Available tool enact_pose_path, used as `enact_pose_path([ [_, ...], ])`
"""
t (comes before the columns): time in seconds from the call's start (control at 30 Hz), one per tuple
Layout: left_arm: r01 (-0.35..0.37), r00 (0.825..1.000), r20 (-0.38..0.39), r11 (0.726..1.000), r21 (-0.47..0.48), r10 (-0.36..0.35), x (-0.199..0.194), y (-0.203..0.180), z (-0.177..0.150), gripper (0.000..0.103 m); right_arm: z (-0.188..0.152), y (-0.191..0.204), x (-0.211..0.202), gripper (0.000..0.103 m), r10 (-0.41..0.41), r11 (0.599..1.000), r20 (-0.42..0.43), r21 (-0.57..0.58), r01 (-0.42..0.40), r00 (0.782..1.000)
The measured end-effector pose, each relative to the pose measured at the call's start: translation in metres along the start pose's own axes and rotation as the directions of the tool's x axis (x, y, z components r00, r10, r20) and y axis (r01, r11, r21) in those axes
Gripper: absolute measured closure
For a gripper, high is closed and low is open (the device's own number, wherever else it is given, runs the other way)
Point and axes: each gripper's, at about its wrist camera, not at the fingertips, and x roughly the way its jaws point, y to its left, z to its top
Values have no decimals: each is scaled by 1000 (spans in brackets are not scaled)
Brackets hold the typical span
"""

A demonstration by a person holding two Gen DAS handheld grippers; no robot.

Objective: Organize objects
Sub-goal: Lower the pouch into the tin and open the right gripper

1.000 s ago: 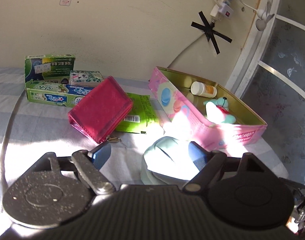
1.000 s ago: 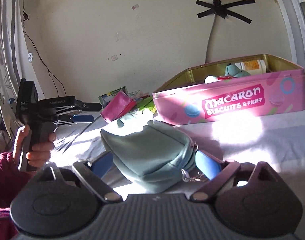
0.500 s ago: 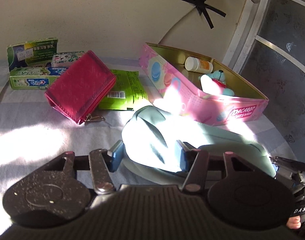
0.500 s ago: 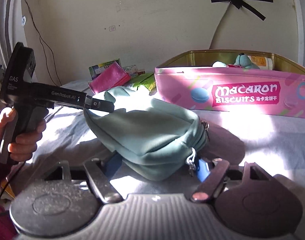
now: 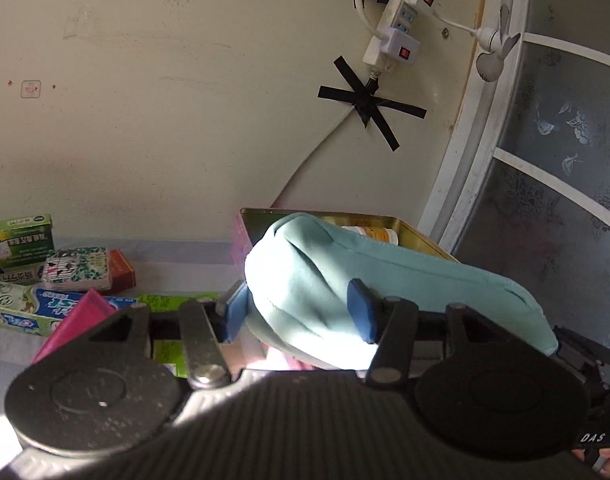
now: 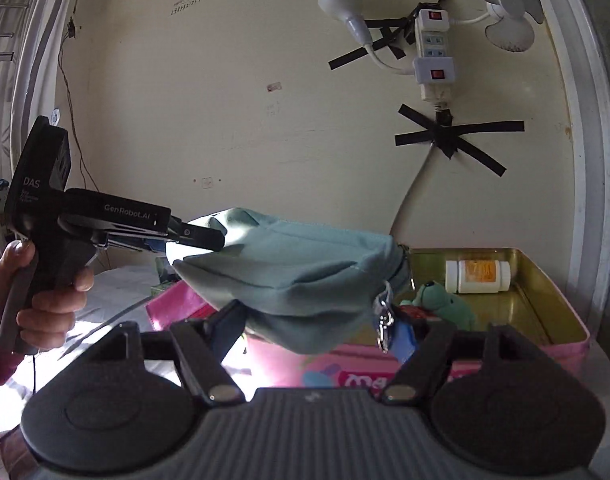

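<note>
A teal fabric pouch [image 5: 345,276] hangs in the air between both grippers, over the near edge of the pink biscuit tin [image 6: 545,344]. My left gripper [image 5: 301,312] is shut on one end of the pouch. My right gripper [image 6: 317,330] is shut on the other end, by the zipper pull [image 6: 385,320]. The pouch also shows in the right wrist view [image 6: 297,268], with the left gripper [image 6: 193,238] clamped on its far end. Inside the tin lie a white pill bottle [image 6: 477,276] and a green plush toy [image 6: 441,304].
On the striped bed cover at left lie a pink wallet [image 5: 77,324], green and blue toothpaste boxes [image 5: 21,304], a patterned tissue pack [image 5: 75,268], a red box [image 5: 121,272] and a green packet [image 5: 169,352]. A power strip [image 5: 389,40] and taped cable hang on the wall.
Both grippers have lifted the teal pouch off the bed cover and carried it up toward the tin. The pouch now hangs over the tin's near edge.
</note>
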Motion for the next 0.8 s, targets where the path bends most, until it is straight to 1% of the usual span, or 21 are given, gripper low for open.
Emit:
enact_pose_path([
  [0.07,-2,999,-35,1000,-4,2,29,-6,4,47,2,-24,17,31,-16,999,-38,35,17,999],
  [0.13,-18,996,-87,1000,-2,18,55,-12,6,47,2,-46,34,31,-25,996,-98,82,33,995],
  [0.2,-38,986,-161,999,-15,36,78,-14,7,47,3,-63,46,30,-13,990,-161,134,35,987],
  [0.23,-54,983,-177,998,-18,50,84,-16,9,47,5,-71,50,30,3,987,-182,160,26,983],
  [0.3,-69,975,-210,998,15,71,90,-23,14,46,10,-84,56,29,49,979,-226,202,-3,973],
  [0.37,-79,961,-265,996,38,86,101,-31,20,47,19,-93,64,28,53,981,-281,192,1,958],
  [0.4,-79,958,-274,996,41,87,105,-33,22,47,23,-97,68,27,45,984,-304,177,10,952],
  [0.47,-87,953,-285,994,72,104,118,-39,21,46,29,-102,81,27,12,991,-353,129,36,935],
  [0.5,-97,950,-288,991,89,119,123,-41,19,46,30,-105,90,26,-19,994,-381,92,58,924],
  [0.53,-108,947,-292,989,102,133,131,-44,16,45,31,-107,97,25,-61,995,-400,50,88,914],
  [0.57,-117,945,-293,988,106,143,140,-46,16,44,30,-107,104,25,-121,991,-411,0,132,904],
  [0.63,-137,943,-289,984,111,164,152,-48,16,43,29,-107,113,22,-216,976,-394,-72,204,894],
  [0.67,-150,936,-301,981,120,180,157,-51,17,43,28,-107,114,19,-239,971,-381,-83,224,893],
  [0.7,-151,939,-293,981,119,180,155,-52,17,43,27,-111,113,17,-238,971,-362,-60,232,901],
  [0.73,-155,946,-268,981,119,182,148,-54,18,41,26,-113,109,16,-227,972,-351,-27,232,909],
  [0.77,-151,953,-245,980,130,179,140,-57,17,40,25,-116,102,16,-205,974,-328,28,226,922],
  [0.8,-150,958,-225,978,147,180,132,-59,16,40,24,-117,95,16,-195,973,-303,59,223,933],
])
